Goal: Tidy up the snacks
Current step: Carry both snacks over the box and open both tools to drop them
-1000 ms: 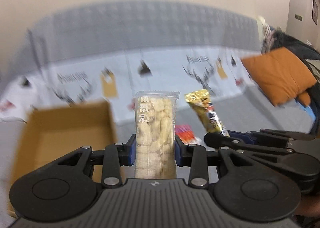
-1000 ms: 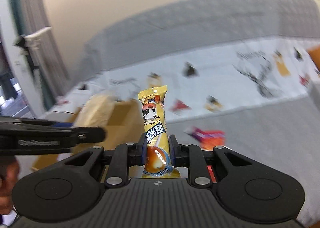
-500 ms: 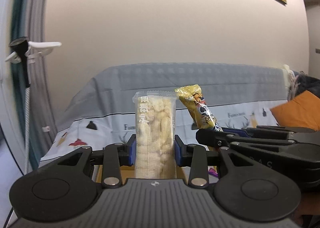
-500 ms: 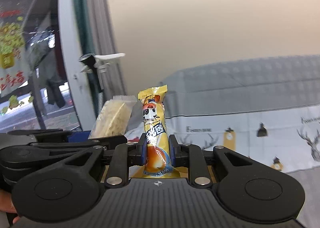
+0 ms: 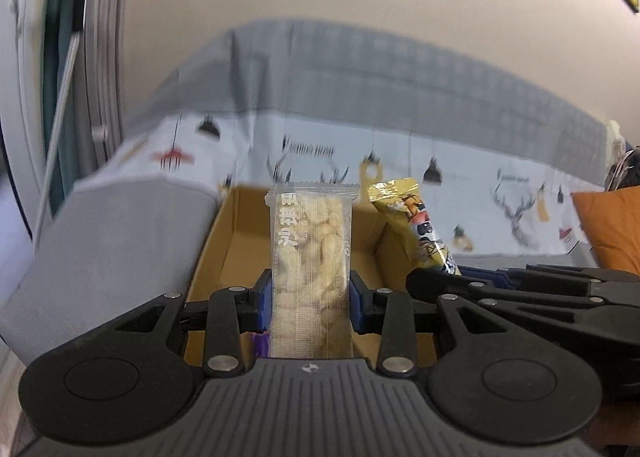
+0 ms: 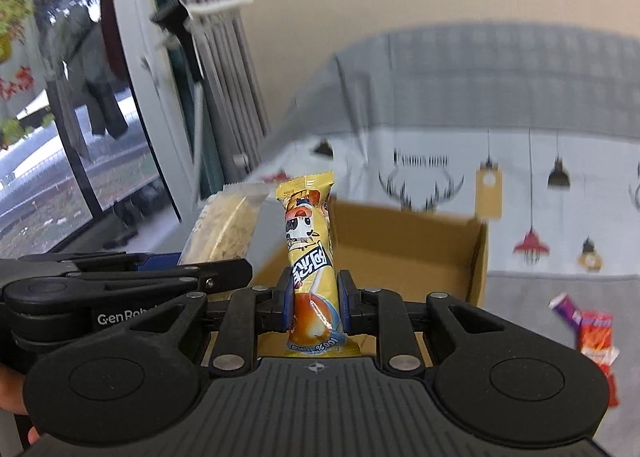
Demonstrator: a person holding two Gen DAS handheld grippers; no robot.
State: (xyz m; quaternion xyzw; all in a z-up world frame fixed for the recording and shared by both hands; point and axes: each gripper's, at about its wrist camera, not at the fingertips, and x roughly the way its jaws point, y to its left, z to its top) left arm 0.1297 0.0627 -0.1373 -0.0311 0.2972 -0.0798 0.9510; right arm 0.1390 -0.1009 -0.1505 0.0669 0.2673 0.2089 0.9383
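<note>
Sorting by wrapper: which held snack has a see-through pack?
The clear-wrapped pale puffed-rice bar in the left tongs; the right tongs' yellow cartoon-printed stick is opaque.

My right gripper point(image 6: 316, 307) clamps a yellow snack stick point(image 6: 310, 257) upright over an open cardboard box point(image 6: 404, 245) on a grey sofa point(image 6: 520, 297). At left, my other gripper point(image 6: 120, 281) grips a clear cracker pack point(image 6: 228, 229). Red wrappers point(image 6: 592, 333) lie right of the box.
</note>
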